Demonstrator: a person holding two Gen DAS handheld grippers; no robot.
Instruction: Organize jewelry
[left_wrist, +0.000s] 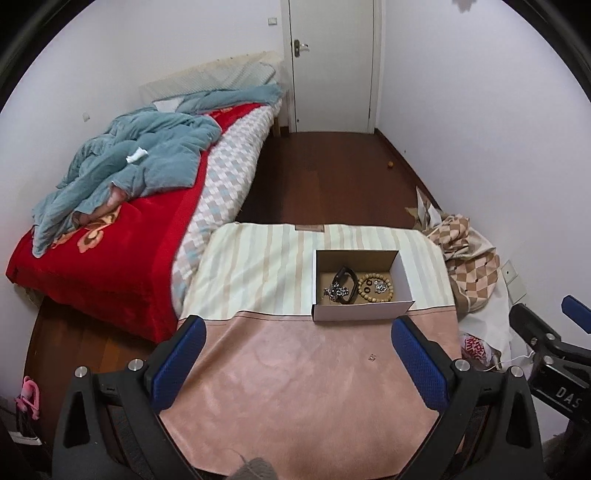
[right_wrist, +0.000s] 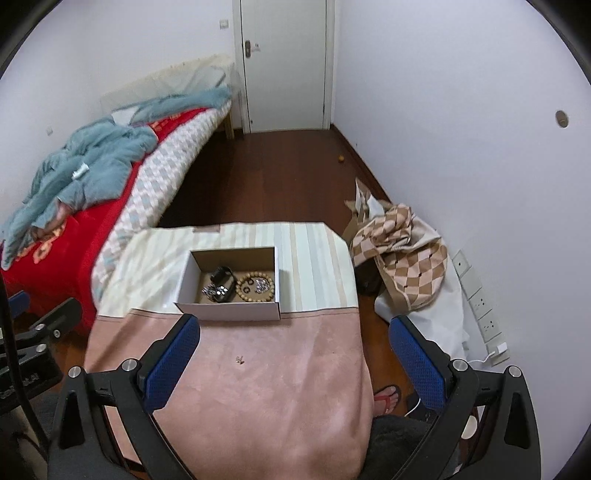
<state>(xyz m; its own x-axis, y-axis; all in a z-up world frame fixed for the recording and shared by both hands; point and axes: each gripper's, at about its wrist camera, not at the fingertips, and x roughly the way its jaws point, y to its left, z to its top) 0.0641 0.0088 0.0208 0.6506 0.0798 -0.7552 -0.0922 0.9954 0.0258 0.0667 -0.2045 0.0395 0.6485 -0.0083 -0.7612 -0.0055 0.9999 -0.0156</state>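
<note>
A white cardboard box (left_wrist: 364, 311) (right_wrist: 229, 309) stands on the table where the striped cloth meets the pink cloth. Inside lie a wooden bead bracelet (left_wrist: 375, 287) (right_wrist: 256, 287), a black band (left_wrist: 347, 282) (right_wrist: 223, 278) and silver pieces (left_wrist: 334, 291) (right_wrist: 214, 290). One small metal piece (left_wrist: 372, 356) (right_wrist: 240, 359) lies loose on the pink cloth in front of the box. My left gripper (left_wrist: 297, 354) is open and empty, short of the box. My right gripper (right_wrist: 293, 354) is open and empty, over the table's right part.
The table has a pink cloth (left_wrist: 295, 398) near me and a striped cloth (left_wrist: 258, 266) beyond. A bed (left_wrist: 110, 251) with a red cover stands at the left. A checkered bag (right_wrist: 402, 254) sits on the floor at the right, beside wall sockets (right_wrist: 480, 299). A foot in a sandal (right_wrist: 388, 398) shows below the table's right edge.
</note>
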